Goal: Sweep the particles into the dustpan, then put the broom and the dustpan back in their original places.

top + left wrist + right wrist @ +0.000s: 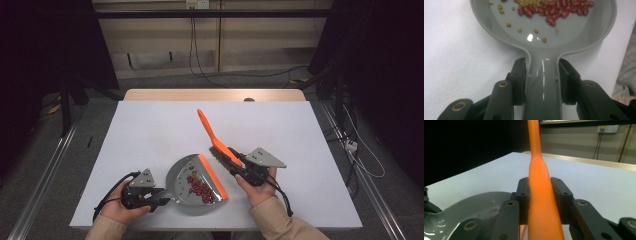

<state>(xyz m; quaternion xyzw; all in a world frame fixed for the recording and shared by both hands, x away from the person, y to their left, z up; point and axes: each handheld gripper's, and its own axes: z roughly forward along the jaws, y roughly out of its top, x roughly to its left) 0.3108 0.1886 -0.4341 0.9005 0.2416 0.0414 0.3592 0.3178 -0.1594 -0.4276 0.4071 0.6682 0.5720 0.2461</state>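
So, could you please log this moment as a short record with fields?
Surface: white table
Left gripper: shut on the grey dustpan handle
Right gripper: shut on the orange brush, handle pointing up and away
Dustpan contents: red beans and small yellow-green beans
Dustpan lip: orange edge, facing the brush

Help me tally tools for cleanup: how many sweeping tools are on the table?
2: a grey dustpan holding beans, near the table's front edge, and an orange brush just right of it, handle pointing away.
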